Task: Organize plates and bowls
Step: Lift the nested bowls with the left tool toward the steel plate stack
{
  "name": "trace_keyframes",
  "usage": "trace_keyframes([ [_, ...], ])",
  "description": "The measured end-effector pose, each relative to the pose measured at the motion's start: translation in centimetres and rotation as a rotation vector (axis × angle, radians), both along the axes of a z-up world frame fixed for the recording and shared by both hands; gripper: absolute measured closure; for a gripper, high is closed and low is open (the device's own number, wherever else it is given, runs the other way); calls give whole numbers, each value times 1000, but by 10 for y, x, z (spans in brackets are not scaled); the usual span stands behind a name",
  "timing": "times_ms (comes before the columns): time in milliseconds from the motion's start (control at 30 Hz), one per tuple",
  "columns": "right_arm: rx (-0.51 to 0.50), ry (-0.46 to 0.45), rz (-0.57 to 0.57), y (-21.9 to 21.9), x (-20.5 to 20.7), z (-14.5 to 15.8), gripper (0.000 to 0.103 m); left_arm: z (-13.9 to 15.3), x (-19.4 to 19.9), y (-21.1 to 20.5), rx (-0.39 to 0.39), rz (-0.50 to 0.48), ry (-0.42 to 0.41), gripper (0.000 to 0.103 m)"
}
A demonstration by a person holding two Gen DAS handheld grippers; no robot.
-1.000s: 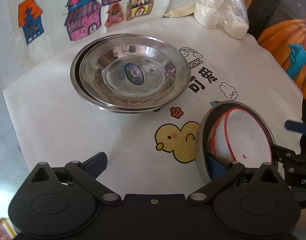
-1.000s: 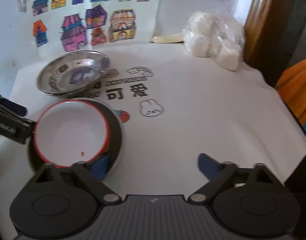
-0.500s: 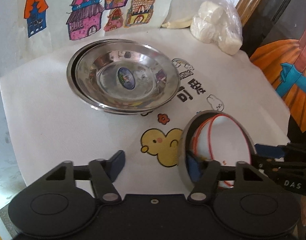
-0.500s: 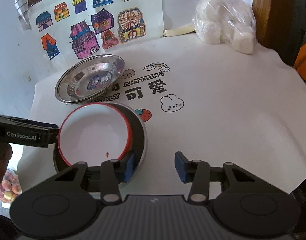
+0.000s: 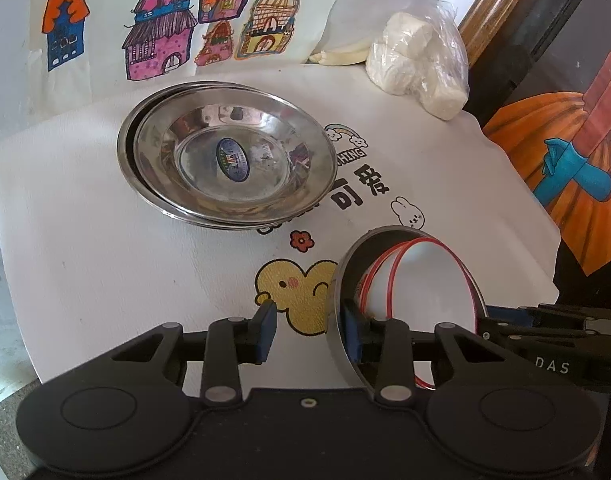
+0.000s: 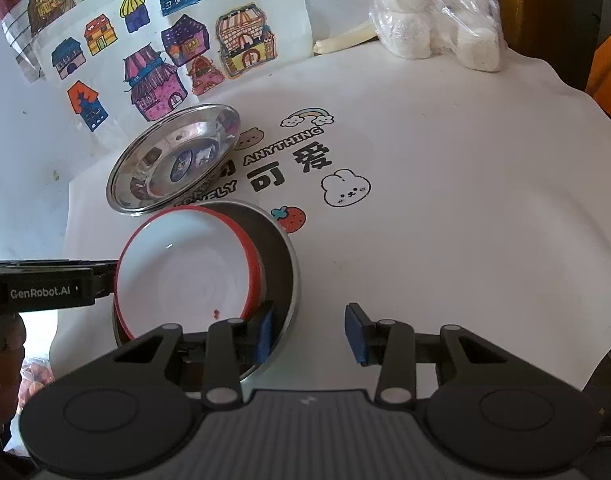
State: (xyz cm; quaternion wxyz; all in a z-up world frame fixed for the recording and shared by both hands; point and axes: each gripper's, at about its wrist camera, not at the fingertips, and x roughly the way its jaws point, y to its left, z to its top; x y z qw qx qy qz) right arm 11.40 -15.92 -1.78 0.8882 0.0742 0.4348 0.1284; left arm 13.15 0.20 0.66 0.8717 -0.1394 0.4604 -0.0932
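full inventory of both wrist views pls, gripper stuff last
round stainless steel plates: 2, silver, stacked at the mat's far left, blue sticker inside.
grey metal bowl: 1, dark grey, near edge of mat.
white bowls with red rims: 2, nested in the grey metal bowl.
white cartoon-print table mat: 1, covers the table.
clear plastic bag of white lumps: 1, far right corner.
house drawings sheet: 1, multicoloured, on the back wall.
left hand-held gripper: 1, black with blue pads, open around the grey bowl's rim.
right hand-held gripper: 1, same, open around the opposite rim.
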Motion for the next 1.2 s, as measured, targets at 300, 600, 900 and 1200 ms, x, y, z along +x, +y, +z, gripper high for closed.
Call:
trace_keyframes([
  [300,6,-15,4,12,-2,3,89,1,-2,-3,9,5,-5,71],
  [600,71,6,-26,4,-1,0,87,3,-4,-7,-2,-17,-25,84],
  [900,155,19,-63,-4,0,-5,90,3,-7,-10,-8,-30,-47,93],
  [1200,201,55,-115,-8,-1,-5,90,4,-3,-8,-39,-19,-3,94],
])
